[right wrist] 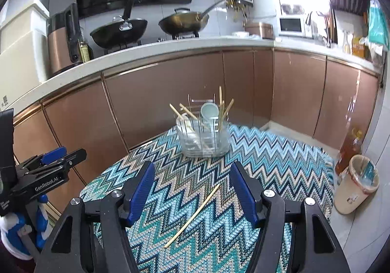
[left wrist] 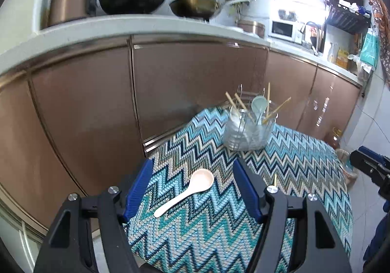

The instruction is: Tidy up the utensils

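Note:
A cream spoon (left wrist: 187,190) lies on the zigzag-patterned cloth (left wrist: 209,231), between the open fingers of my left gripper (left wrist: 192,173), which hovers above it and is empty. A single wooden chopstick (right wrist: 192,217) lies on the cloth (right wrist: 268,156) between the open fingers of my right gripper (right wrist: 192,175), also empty. A clear utensil holder (right wrist: 203,136) stands at the far side of the cloth with several chopsticks and a pale green spoon in it; it also shows in the left wrist view (left wrist: 248,126).
Brown kitchen cabinets (right wrist: 170,92) stand right behind the table. A bin (right wrist: 355,185) and an oil bottle (right wrist: 348,148) stand on the floor at the right. The left gripper (right wrist: 48,170) shows at the left edge of the right wrist view.

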{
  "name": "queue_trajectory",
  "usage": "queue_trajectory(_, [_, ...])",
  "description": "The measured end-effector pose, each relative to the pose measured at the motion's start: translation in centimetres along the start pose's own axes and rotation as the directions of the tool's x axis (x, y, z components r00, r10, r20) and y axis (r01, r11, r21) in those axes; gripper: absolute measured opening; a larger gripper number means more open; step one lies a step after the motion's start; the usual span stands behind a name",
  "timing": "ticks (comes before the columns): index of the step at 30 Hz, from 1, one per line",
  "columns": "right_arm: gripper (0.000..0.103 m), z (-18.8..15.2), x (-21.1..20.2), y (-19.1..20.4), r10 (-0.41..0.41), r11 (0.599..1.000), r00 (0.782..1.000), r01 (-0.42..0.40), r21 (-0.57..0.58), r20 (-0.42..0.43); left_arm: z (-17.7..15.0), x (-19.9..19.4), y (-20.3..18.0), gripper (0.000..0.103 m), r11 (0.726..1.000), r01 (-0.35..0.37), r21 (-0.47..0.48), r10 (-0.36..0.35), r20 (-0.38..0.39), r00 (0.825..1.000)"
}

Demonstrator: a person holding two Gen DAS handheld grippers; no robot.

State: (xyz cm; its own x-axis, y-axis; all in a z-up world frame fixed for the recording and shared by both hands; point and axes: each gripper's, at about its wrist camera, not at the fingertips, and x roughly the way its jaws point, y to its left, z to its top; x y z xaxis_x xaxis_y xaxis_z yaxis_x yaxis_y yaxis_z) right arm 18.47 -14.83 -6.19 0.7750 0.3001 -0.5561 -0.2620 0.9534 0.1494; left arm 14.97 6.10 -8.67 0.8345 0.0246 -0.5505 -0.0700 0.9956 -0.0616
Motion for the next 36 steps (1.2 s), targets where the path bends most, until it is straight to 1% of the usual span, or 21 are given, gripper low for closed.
queue_trajectory(2, [0.059, -0.1, 0.7, -0.7, 0.006, 1.000, 1.000, -0.005, 0.024, -0.027, 0.2, 1.9, 1.8, 0.067, 1.000, 0.021, 0.007, -0.021, -0.068, 0.997])
queue_trajectory(5, [0.057, -0.5, 2.4, -2.1, 0.035, 0.996, 0.996, -0.028, 0.081, -0.085, 0.4, 5.0, 4.1, 0.067, 0.995, 0.096, -0.003, -0.094, -0.189, 0.977])
queue_trajectory(6, [0.055, -0.7, 3.1, -2.4, 0.041, 0.995, 0.993, -0.031, 0.098, -0.106, 0.3, 6.0, 4.7, 0.067, 0.991, 0.132, -0.012, -0.131, -0.227, 0.965])
queue_trajectory(7, [0.055, -1.1, 4.0, -2.8, 0.049, 0.993, 0.990, -0.034, 0.114, -0.133, 0.3, 7.1, 5.1, 0.067, 0.984, 0.178, -0.022, -0.177, -0.266, 0.948])
queue_trajectory(9, [0.052, -1.7, 5.6, -3.1, 0.076, 0.989, 0.981, -0.051, 0.139, -0.178, 0.0, 9.5, 5.5, 0.067, 0.963, 0.265, -0.042, -0.263, -0.341, 0.903])
queue_trajectory(10, [0.051, -1.9, 6.2, -3.2, 0.089, 0.987, 0.976, -0.060, 0.151, -0.196, -0.2, 10.2, 5.3, 0.067, 0.957, 0.286, -0.043, -0.282, -0.361, 0.889])
queue_trajectory(11, [0.049, -2.2, 7.1, -3.4, 0.104, 0.984, 0.970, -0.069, 0.164, -0.220, -0.4, 11.3, 5.1, 0.067, 0.949, 0.314, -0.036, -0.303, -0.387, 0.871])
queue_trajectory(12, [0.048, -2.5, 7.8, -3.5, 0.113, 0.982, 0.965, -0.073, 0.172, -0.237, -0.6, 12.1, 4.8, 0.066, 0.944, 0.328, -0.026, -0.310, -0.405, 0.860])
queue_trajectory(14, [0.047, -2.9, 8.7, -3.7, 0.122, 0.981, 0.958, -0.077, 0.178, -0.261, -0.9, 13.9, 4.3, 0.066, 0.946, 0.325, -0.002, -0.292, -0.441, 0.849])
queue_trajectory(17, [0.046, -3.4, 10.0, -4.2, 0.126, 0.982, 0.948, -0.077, 0.174, -0.292, -0.9, 15.6, 3.7, 0.066, 0.938, 0.341, 0.061, -0.278, -0.457, 0.845])
queue_trajectory(20, [0.045, -4.0, 11.6, -4.9, 0.148, 0.977, 0.933, -0.086, 0.195, -0.327, -0.9, 17.2, 3.0, 0.066, 0.915, 0.389, 0.107, -0.296, -0.476, 0.828])
queue_trajectory(22, [0.045, -4.5, 13.0, -5.3, 0.162, 0.974, 0.918, -0.091, 0.206, -0.361, -1.1, 18.7, 2.4, 0.066, 0.902, 0.411, 0.135, -0.298, -0.494, 0.817])
queue_trajectory(23, [0.044, -4.7, 13.6, -5.4, 0.167, 0.973, 0.912, -0.092, 0.210, -0.375, -1.2, 19.4, 2.2, 0.065, 0.893, 0.426, 0.142, -0.305, -0.505, 0.808])
queue_trajectory(26, [0.042, -5.2, 15.6, -6.0, 0.187, 0.968, 0.887, -0.093, 0.233, -0.422, -1.3, 21.3, 1.6, 0.061, 0.861, 0.487, 0.149, -0.341, -0.542, 0.768])
queue_trajectory(27, [0.042, -5.3, 16.3, -6.3, 0.189, 0.967, 0.879, -0.088, 0.240, -0.438, -1.4, 21.7, 1.5, 0.055, 0.853, 0.501, 0.146, -0.350, -0.551, 0.757])
queue_trajectory(28, [0.041, -5.3, 16.9, -6.6, 0.197, 0.963, 0.868, -0.086, 0.254, -0.455, -1.4, 22.3, 1.4, 0.049, 0.839, 0.527, 0.133, -0.371, -0.568, 0.735])
queue_trajectory(29, [0.039, -5.3, 17.4, -6.8, 0.204, 0.961, 0.860, -0.085, 0.262, -0.468, -1.4, 22.8, 1.3, 0.047, 0.831, 0.542, 0.124, -0.382, -0.581, 0.719])
queue_trajectory(30, [0.039, -5.1, 18.0, -7.0, 0.209, 0.960, 0.849, -0.083, 0.268, -0.485, -1.3, 23.4, 1.2, 0.042, 0.820, 0.561, 0.115, -0.394, -0.597, 0.699])
queue_trajectory(33, [0.037, -4.6, 19.4, -7.5, 0.216, 0.958, 0.820, -0.073, 0.277, -0.530, -1.2, 24.3, 1.2, 0.036, 0.795, 0.599, 0.094, -0.420, -0.628, 0.655])
queue_trajectory(34, [0.037, -4.4, 19.9, -7.6, 0.218, 0.957, 0.809, -0.069, 0.281, -0.545, -1.2, 24.6, 1.1, 0.033, 0.788, 0.610, 0.081, -0.430, -0.635, 0.641])
queue_trajectory(36, [0.035, -4.0, 20.7, -7.8, 0.217, 0.958, 0.794, -0.063, 0.278, -0.568, -1.2, 24.9, 1.2, 0.028, 0.779, 0.624, 0.062, -0.446, -0.645, 0.620])
